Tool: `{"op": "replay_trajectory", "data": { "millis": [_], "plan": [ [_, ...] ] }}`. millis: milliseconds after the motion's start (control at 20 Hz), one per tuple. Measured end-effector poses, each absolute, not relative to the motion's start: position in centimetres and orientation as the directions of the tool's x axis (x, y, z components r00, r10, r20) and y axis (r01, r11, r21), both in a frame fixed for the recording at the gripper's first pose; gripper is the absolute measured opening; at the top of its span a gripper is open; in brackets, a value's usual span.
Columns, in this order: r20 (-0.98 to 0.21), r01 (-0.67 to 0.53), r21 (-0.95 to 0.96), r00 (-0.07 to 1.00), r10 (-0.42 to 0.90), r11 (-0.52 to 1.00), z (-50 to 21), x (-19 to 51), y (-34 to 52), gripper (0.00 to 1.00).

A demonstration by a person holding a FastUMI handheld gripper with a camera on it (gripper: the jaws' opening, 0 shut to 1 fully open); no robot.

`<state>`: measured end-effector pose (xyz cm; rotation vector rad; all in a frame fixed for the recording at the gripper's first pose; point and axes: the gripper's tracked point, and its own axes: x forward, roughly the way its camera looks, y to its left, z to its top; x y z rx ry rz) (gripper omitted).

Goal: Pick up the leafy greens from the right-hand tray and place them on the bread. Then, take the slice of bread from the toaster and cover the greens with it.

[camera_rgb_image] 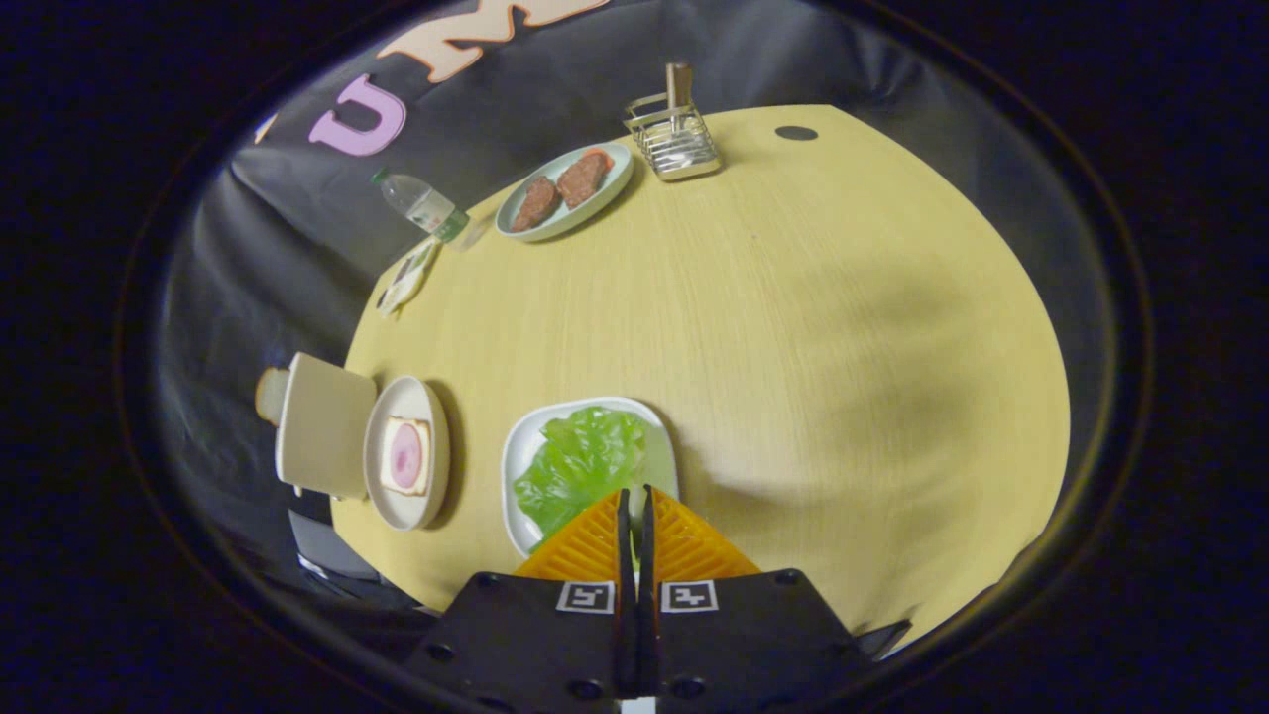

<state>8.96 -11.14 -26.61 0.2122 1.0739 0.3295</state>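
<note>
The leafy greens (580, 466), a crinkled bright green leaf, lie flat in a white tray (522, 451) just ahead of the fingertips. Left of it, a bread slice (405, 455) with a pink round topping lies on a round plate (382, 486), beside the pale toaster (322, 424).

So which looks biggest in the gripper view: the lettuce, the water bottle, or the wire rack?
1. Lettuce, just ahead of the closed gripper, though nearness enlarges it.
2. Wire rack and water bottle look alike; both far.
</note>
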Motion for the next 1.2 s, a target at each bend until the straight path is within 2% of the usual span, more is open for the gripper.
{"op": "replay_trajectory", "data": {
  "millis": [250,500,800,1200],
  "plan": [
    [-0.761,-0.155,0.424,0.474,0.443,0.892,-21.8,7.5,-8.0,0.03],
    [-0.692,-0.245,0.472,0.493,0.528,0.847,-17.4,5.3,-2.7,0.03],
    [-0.608,-0.314,0.598,0.422,0.673,0.737,-14.7,3.0,7.2,0.03],
    [-0.590,-0.352,0.657,0.310,0.745,0.667,-17.7,1.6,18.5,0.03]
  ]
}}
